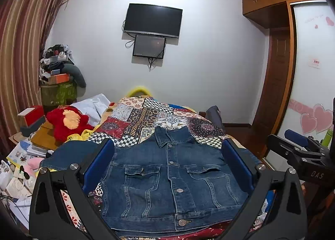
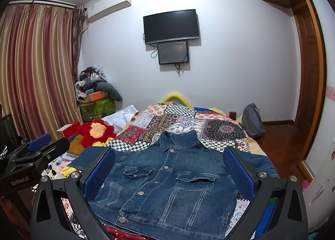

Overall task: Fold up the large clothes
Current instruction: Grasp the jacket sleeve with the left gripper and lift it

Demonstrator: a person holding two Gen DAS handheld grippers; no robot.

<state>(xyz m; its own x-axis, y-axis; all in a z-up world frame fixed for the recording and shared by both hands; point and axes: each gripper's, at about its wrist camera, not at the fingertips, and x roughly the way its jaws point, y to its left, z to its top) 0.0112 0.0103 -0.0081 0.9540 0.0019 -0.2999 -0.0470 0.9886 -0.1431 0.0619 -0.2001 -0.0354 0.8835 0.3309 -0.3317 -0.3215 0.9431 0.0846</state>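
A dark blue denim jacket (image 1: 171,179) lies flat and buttoned, front up, collar away from me, on a patchwork bedspread (image 1: 146,118). Its sleeves spread out to both sides. My left gripper (image 1: 167,152) is open and empty, hovering above the jacket's chest, its blue pads (image 1: 98,164) wide apart. My right gripper (image 2: 169,158) is also open and empty above the same jacket (image 2: 167,185). The right gripper shows at the right edge of the left wrist view (image 1: 301,150), and the left gripper at the left edge of the right wrist view (image 2: 37,148).
A red plush toy (image 1: 67,122) and a cluttered table with books and boxes (image 1: 31,141) stand left of the bed. A backpack (image 2: 252,120) leans at the bed's far right. A wardrobe with a sliding door (image 1: 309,72) is on the right, curtains (image 2: 35,68) on the left.
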